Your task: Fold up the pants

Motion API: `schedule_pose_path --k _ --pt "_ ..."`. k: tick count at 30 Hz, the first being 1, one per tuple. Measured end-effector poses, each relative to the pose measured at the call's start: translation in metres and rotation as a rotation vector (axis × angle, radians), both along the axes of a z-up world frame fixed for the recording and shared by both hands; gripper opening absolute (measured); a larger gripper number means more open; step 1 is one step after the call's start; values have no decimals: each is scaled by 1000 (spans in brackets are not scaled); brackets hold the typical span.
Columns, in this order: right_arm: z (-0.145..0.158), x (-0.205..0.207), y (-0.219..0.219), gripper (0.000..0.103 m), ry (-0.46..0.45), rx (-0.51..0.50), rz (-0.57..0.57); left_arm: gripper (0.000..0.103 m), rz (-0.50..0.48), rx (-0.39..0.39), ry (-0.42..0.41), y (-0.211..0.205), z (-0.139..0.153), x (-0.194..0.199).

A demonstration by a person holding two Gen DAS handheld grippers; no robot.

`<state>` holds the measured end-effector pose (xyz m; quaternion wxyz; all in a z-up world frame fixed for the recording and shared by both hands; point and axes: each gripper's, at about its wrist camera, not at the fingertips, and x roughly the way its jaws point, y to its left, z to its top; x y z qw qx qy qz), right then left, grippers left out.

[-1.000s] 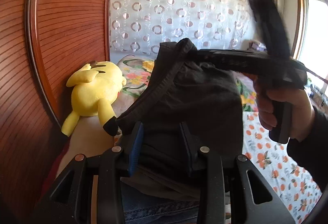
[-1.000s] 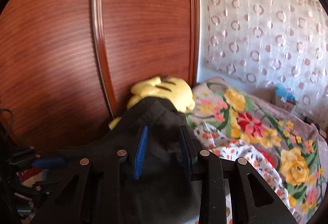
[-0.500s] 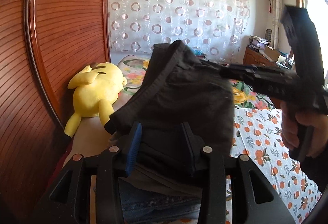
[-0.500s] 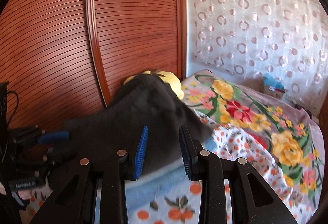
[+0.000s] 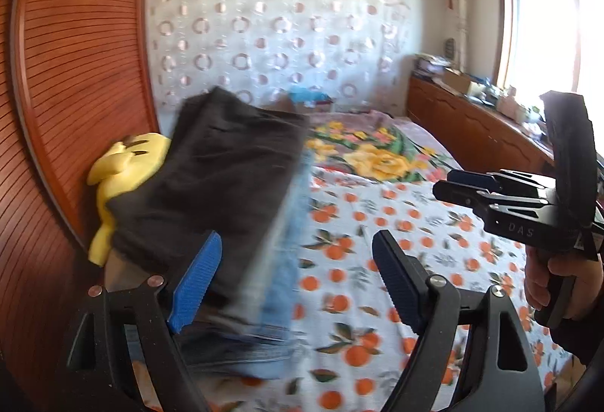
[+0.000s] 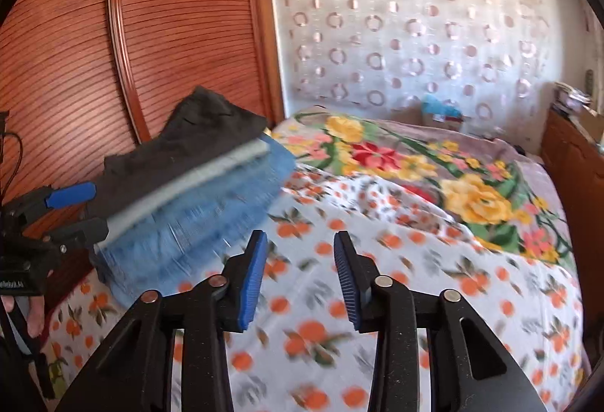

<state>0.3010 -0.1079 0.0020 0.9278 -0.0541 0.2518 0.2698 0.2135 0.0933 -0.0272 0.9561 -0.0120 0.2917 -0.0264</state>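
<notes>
The folded dark pants lie on top of a stack with a grey layer and blue jeans at the left side of the bed. My left gripper has its jaws opening wide. The stack reaches partly between them, and neither pad presses on it. In the right wrist view the dark pants top the same stack over the blue jeans, with the left gripper at its near end. My right gripper hovers over the sheet to the right of the stack, jaws opening with nothing between them; the left wrist view shows the right gripper at its right edge.
A yellow plush toy lies behind the stack against the ribbed wooden panel. The orange-print sheet and a floral blanket cover the bed. A wooden cabinet runs along the right. A person's hand holds the right gripper.
The left jaws went from shut on the dark pants to wide open. The right gripper let go of the pants and pulled away to the right. The pants dropped onto the stack.
</notes>
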Motion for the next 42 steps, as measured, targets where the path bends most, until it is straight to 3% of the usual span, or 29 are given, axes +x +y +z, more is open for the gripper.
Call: schedule_pose_path --k 4,7,13,19,27,42 --pt "-1 -22 -23 41 21 -4 -55 84 -36 -10 -5 -24 -2 -1" --pt "-3 -40 -39 55 25 -15 -99 84 -72 -16 -8 -43 -3 -2" --pt "-3 -66 -52 69 32 -19 -199 84 -124 11 -26 -75 -4 -11" --pt "4 -102 -49 72 35 3 -234 84 -149 28 -33 -96 -5 -25" --pt "13 -149 -54 89 2 29 -245 84 -156 22 -13 -108 -1 -50" --pt "30 -238 -77 90 -84 67 -304 84 -146 16 -56 -116 28 -112"
